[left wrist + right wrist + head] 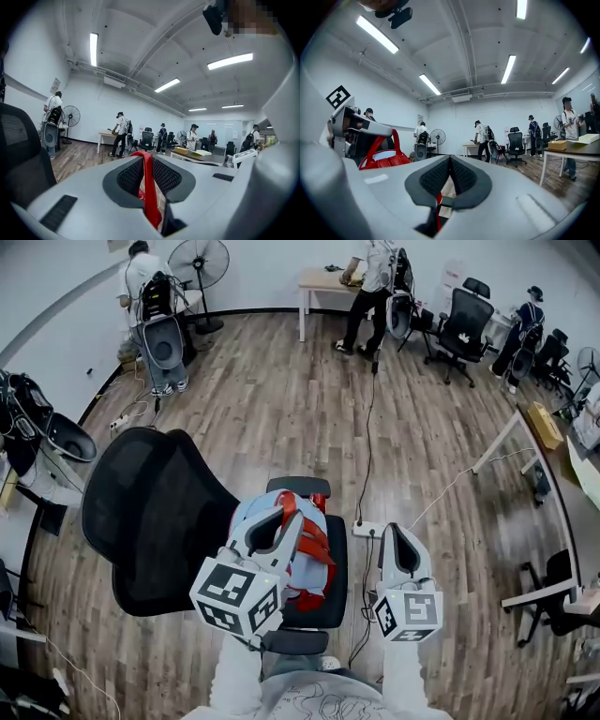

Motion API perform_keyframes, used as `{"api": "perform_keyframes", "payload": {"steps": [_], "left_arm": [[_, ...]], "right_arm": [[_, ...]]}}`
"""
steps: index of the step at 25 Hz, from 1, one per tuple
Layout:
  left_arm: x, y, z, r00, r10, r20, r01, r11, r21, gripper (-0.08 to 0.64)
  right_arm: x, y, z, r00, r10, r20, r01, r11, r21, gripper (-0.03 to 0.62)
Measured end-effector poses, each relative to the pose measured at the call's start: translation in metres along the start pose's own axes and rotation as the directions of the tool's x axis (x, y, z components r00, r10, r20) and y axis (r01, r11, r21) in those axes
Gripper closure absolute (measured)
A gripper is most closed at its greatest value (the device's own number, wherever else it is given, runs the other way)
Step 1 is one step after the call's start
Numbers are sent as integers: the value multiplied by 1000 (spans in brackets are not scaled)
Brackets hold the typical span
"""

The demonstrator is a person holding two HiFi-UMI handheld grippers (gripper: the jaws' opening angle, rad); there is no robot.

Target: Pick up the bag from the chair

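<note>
- The left gripper (284, 514), nearest of all, has its fingers (133, 176) clenched on the red strap (149, 187) of the bag (317, 554). The strap runs through them as a thin band, so from where I stand a quick jerk could pull it out of the pinch.
- The bag lies over the middle of the chair (159, 521) seat, towards its left edge by the backrest. I cannot tell whether it has left the cushion.
- Only one strap looks caught. If so, the bag would probably hang lopsided once up, and it might swing or tip out whatever is inside.
- A lift slanted to the left could drag the bag against the backrest, and one drawn back could snag it on the near armrest (295, 641) at the seat's front edge.
- The chair may well roll or swivel if the pull is sideways rather than straight up.
- The right gripper (395, 532) hangs off the seat's right edge, fingers pressed together on nothing, so it gives no support if the strap slips.
- Below it a power strip (368, 530) and its cable (368, 427) lie on the floor, a tripping risk if the person steps back.
</note>
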State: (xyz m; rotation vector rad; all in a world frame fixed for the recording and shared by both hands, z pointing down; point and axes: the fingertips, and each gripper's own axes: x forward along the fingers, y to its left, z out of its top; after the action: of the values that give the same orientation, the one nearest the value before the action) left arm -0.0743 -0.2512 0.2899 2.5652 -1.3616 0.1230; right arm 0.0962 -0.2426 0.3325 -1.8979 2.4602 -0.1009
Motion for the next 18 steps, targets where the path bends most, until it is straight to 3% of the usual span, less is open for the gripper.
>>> {"api": "perform_keyframes", "payload": {"steps": [8, 18], "left_arm": [[-33, 0, 9, 996, 74, 43, -74, 997, -8, 503], [-49, -4, 4, 993, 111, 47, -112, 994, 4, 503]], "right_arm": [[-3, 23, 22, 998, 56, 34, -55, 998, -17, 583], [-9, 32, 33, 996, 81, 48, -81, 997, 2, 583]]}}
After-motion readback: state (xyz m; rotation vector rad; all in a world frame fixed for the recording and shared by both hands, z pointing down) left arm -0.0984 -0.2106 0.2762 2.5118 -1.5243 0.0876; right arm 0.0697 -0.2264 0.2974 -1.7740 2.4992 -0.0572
